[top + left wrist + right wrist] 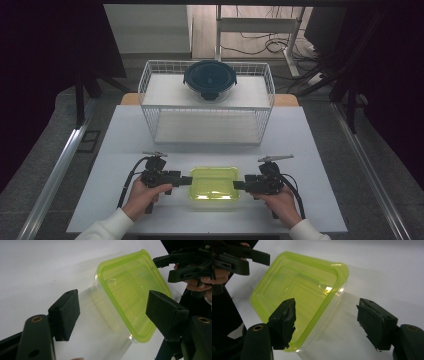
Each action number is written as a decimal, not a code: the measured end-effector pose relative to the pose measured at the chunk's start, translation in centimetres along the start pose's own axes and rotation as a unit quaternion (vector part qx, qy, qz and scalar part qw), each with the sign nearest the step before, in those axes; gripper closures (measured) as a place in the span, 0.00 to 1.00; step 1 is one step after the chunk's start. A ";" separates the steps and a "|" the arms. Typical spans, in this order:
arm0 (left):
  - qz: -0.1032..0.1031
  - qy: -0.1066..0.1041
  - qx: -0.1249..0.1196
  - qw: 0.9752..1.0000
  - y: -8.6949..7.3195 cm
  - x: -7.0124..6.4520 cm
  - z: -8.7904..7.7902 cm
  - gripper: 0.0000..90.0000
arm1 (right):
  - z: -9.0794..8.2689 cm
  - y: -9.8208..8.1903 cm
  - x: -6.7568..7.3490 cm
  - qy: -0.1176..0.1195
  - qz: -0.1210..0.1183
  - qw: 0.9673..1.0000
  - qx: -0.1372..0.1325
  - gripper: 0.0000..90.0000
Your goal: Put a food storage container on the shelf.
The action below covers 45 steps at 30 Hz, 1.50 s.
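Both jaws spread: left gripper [186, 180] and right gripper [239, 185] flank green-lidded container [214, 182]; we close evenly on opposite short ends.

White sleeves [107, 227], black grippers, trailing black cables [126, 182]

The room is dim, the edges sinking to black. Light falls from above onto the white table [125, 130]. Glare spots glint on the green lid [297, 287]; close-up shots look soft, slightly blurred.
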<state>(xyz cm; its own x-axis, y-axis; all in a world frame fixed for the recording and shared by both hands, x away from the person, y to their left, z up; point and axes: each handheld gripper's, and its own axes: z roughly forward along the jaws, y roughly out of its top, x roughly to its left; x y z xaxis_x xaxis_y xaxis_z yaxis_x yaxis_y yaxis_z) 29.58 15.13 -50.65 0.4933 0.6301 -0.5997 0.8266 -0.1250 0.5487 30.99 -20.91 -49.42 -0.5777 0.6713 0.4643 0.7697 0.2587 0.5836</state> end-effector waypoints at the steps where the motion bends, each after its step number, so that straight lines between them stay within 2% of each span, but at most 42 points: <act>1: -0.003 -0.004 0.002 1.000 0.0 0.1 0.2 0.31 | 0.1 0.1 -0.2 0.002 0.009 1.000 -0.002 0.37; 5: -0.011 -0.017 0.010 1.000 0.1 0.2 0.8 0.33 | 0.5 0.3 -0.7 0.008 0.031 0.999 -0.003 0.41; 12: -0.022 -0.041 0.016 0.999 0.0 0.2 1.3 0.41 | 1.2 0.2 -0.7 0.034 0.044 0.998 0.011 0.50; 18: -0.027 -0.055 0.036 0.997 -0.2 0.1 1.8 0.51 | 1.3 0.0 -0.6 0.049 0.059 0.997 0.017 0.58; 22: -0.034 -0.052 0.038 0.997 -0.3 0.0 2.0 0.55 | 1.3 0.0 -0.5 0.056 0.064 0.996 0.022 0.63; 24: -0.034 -0.045 0.037 0.998 -0.4 -0.2 1.9 0.59 | 1.3 0.0 -0.5 0.051 0.063 0.996 0.023 0.66; 28: -0.045 -0.048 0.028 0.997 -0.6 -0.2 1.6 0.68 | 1.0 -0.2 -0.7 0.047 0.070 0.996 0.020 0.78; 31: -0.043 -0.042 0.026 0.998 -0.8 -0.5 1.4 0.71 | 0.8 -0.4 -0.7 0.055 0.085 0.995 0.015 0.81; 36: -0.039 -0.042 0.013 0.998 -1.0 -0.9 1.0 0.82 | 0.3 -0.6 -0.5 0.053 0.098 0.994 0.003 0.84; 41: -0.028 -0.041 0.015 0.999 -1.2 -1.2 0.9 0.85 | -0.2 -0.6 -0.4 0.050 0.094 0.994 -0.010 0.87; 45: -0.028 -0.043 0.007 0.999 -1.1 -1.3 0.6 0.87 | -0.4 -0.7 -0.2 0.049 0.087 0.995 -0.013 0.88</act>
<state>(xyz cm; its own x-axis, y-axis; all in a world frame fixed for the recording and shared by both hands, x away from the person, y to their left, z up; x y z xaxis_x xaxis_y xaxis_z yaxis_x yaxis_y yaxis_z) 28.16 13.93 -50.84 0.4677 0.5677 -0.6775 0.8568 -0.1029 0.5052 30.47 -21.53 -49.62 -0.4602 0.6335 0.6220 0.8541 0.1246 0.5050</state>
